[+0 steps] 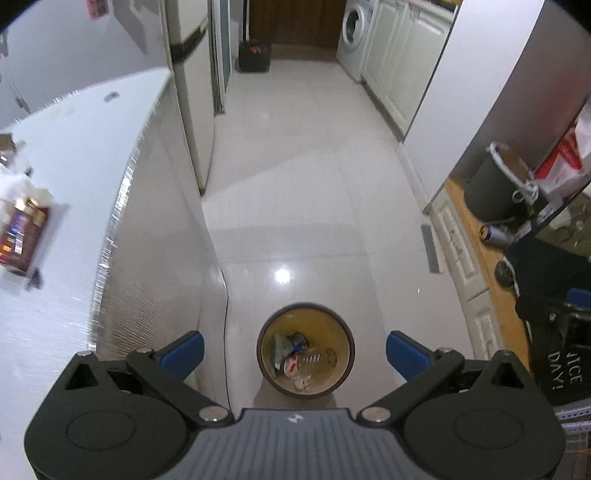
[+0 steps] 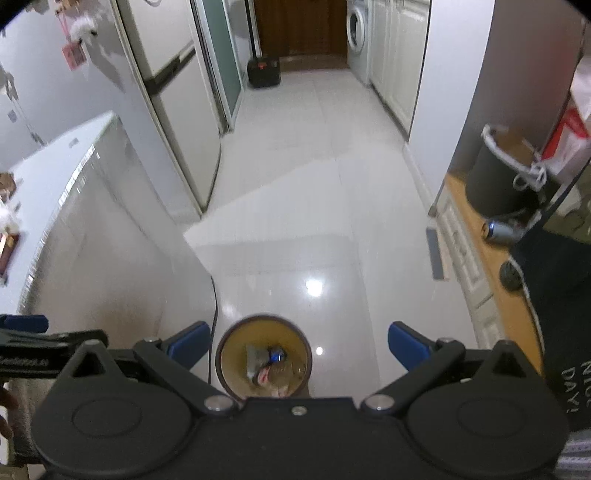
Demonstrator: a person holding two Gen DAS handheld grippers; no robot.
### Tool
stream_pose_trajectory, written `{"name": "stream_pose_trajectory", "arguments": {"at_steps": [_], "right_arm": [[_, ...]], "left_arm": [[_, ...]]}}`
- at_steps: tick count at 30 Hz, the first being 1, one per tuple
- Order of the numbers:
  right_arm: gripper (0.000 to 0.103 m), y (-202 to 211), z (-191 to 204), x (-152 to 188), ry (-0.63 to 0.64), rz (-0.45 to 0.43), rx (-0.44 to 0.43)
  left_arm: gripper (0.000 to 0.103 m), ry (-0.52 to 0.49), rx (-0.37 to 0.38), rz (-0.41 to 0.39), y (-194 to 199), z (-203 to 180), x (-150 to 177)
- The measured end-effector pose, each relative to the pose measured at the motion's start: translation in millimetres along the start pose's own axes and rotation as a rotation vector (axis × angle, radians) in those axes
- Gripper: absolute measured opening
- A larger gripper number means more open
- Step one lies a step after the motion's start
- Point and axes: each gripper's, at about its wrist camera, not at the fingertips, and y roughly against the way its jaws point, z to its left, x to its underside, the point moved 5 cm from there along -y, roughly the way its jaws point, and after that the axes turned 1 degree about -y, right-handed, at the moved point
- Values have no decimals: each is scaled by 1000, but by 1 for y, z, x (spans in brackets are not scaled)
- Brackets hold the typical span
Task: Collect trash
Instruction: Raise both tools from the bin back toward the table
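A round brown trash bin [image 1: 341, 334] stands on the white tiled floor below me, holding a clear plastic bottle [image 1: 317, 361], wrappers and a small blue item. It also shows in the right wrist view [image 2: 226, 350]. My left gripper [image 1: 294, 350] is open and empty, high above the bin, its blue fingertips [image 1: 184, 350] spread on either side. My right gripper [image 2: 298, 345] is open and empty, also above the bin. A red packet [image 1: 22, 236] lies on the white counter [image 1: 81, 155] at the left. A can [image 1: 495, 233] lies on the wooden surface at the right.
A grey bucket [image 1: 491, 188] and a red-and-white bag [image 1: 569, 155] sit at the right. A fridge [image 1: 192, 92] stands beyond the counter. A washing machine [image 1: 354, 33] and a dark box [image 1: 255, 55] are at the corridor's far end. A dark mat [image 1: 561, 369] lies at the lower right.
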Motion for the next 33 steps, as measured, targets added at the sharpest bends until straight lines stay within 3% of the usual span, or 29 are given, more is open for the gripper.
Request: {"name": "stream_pose_trajectory", "arguments": {"at_steps": [11, 17, 27, 33], "right_arm": [[103, 55, 24, -11, 44, -63, -46], [103, 73, 55, -16, 93, -107, -65], [103, 80, 132, -16, 64, -151, -89], [103, 82, 196, -14, 23, -182, -58]], "left_arm": [[103, 83, -20, -120, 83, 46, -2], [103, 137, -38, -192, 115, 86, 1], [103, 144, -46, -259, 148, 183, 3], [103, 113, -33, -281, 157, 245, -11]]}}
